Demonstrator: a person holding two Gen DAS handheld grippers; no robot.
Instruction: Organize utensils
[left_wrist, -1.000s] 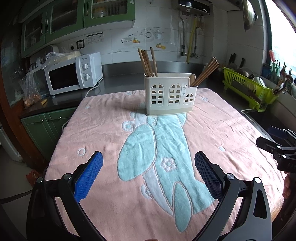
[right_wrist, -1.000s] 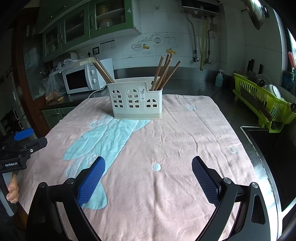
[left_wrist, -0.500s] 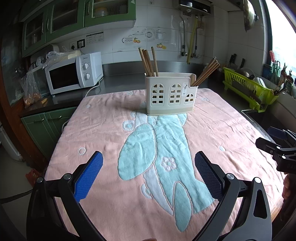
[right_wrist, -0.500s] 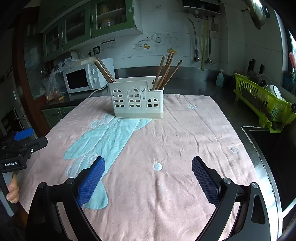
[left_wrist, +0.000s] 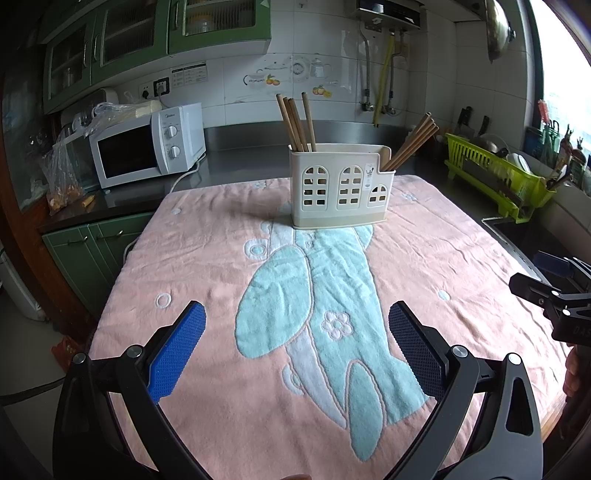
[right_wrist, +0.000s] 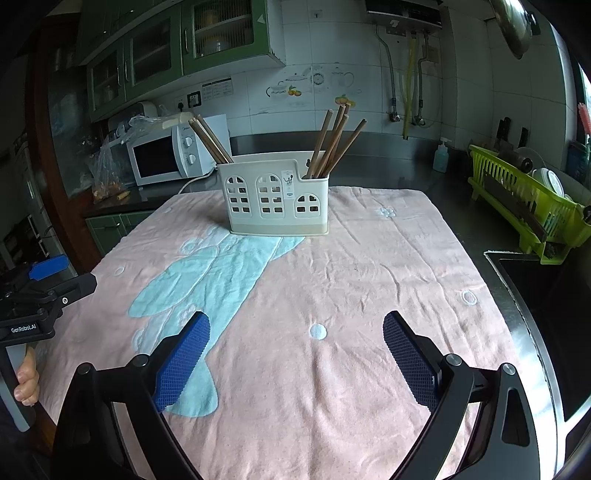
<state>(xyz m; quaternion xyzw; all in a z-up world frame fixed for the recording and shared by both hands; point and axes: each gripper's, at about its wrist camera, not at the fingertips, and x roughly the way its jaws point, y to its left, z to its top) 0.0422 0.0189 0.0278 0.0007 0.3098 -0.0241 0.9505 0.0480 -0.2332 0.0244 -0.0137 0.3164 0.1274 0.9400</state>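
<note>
The job looks done or nearly done: all the chopsticks (left_wrist: 297, 123) stand in two bunches in the white holder (left_wrist: 340, 184), which sits far ahead of both tools on the pink towel (left_wrist: 207, 258), and none lie loose. The left gripper (left_wrist: 295, 345) and right gripper (right_wrist: 295, 350) are both wide open and hold nothing. Compared with a second ago, almost nothing has changed; both tools have barely moved.

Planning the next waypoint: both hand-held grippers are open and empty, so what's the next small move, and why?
Probably advance the right hand-held gripper toward the chopsticks in the utensil holder's low end compartment. Both it and the left hand-held gripper hover open over the pink towel, short of the holder, and chopsticks stand split between its two ends.
</note>
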